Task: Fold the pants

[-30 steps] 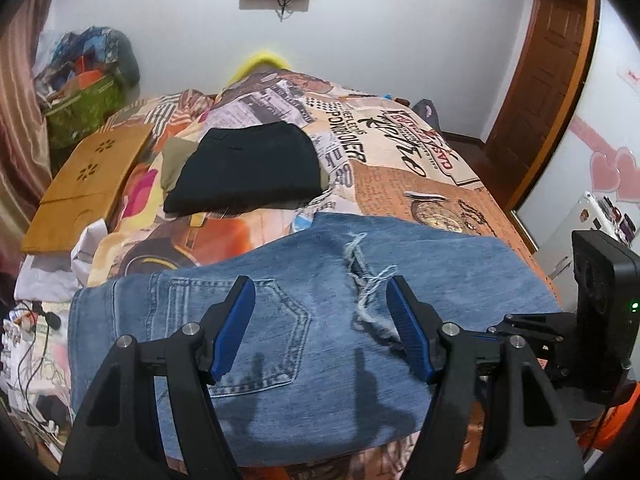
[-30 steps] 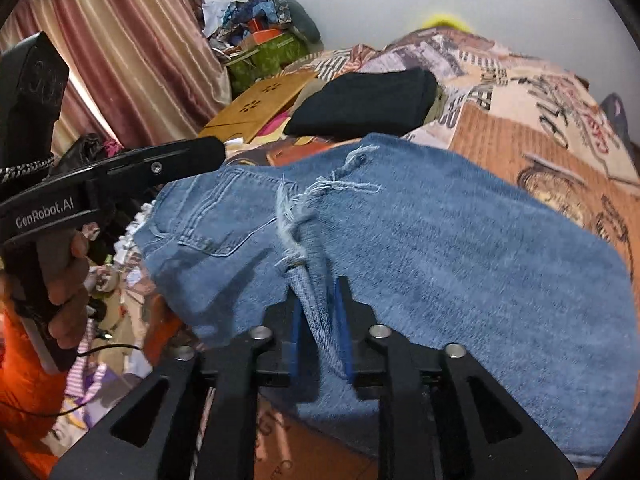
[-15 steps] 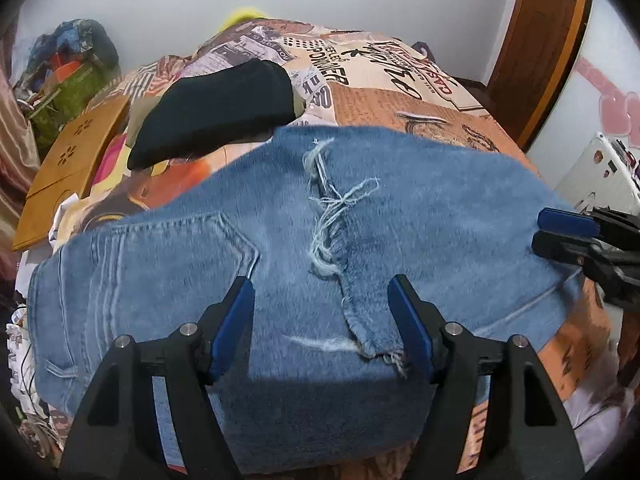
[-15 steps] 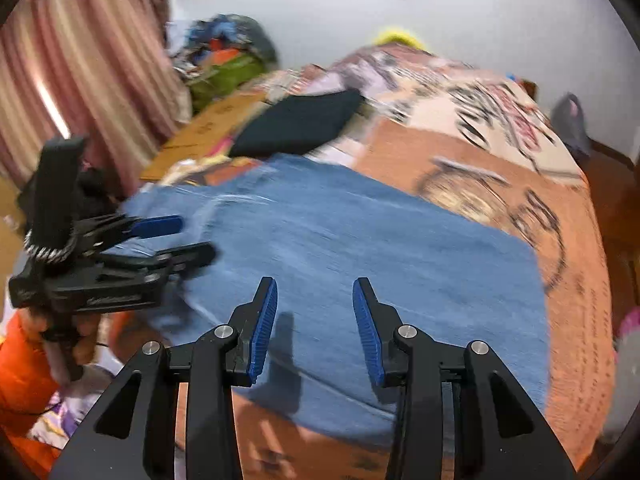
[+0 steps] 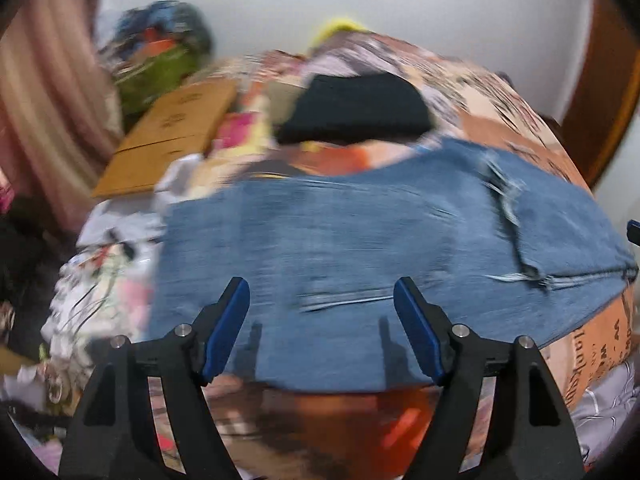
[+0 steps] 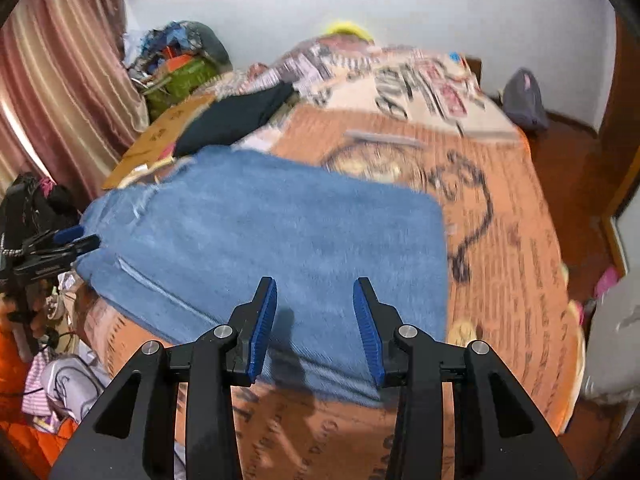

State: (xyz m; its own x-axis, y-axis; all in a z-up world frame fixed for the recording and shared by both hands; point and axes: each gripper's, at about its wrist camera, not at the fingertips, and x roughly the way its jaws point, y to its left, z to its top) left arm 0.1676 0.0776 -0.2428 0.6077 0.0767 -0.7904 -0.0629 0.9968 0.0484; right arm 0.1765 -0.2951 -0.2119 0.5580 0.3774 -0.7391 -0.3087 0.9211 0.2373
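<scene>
Folded jeans (image 6: 260, 240) flat along bed's (image 6: 500, 240) near edge. My left gripper (image 5: 322, 328) just widening, right gripper (image 6: 314, 328) just parted, both empty above denim.

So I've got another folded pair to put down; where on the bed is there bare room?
Free: the orange bedspread right of the jeans, out to the bed's edge, and the printed stretch beyond them. Crowded: the left side, with the black garment, wooden board and clutter.

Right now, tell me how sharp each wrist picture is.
Left wrist: heavy motion blur smears the jeans and black garment; only the left gripper stays crisp. Right wrist: milder blur, jeans soft, right gripper sharp, fisheye bending the edges.
</scene>
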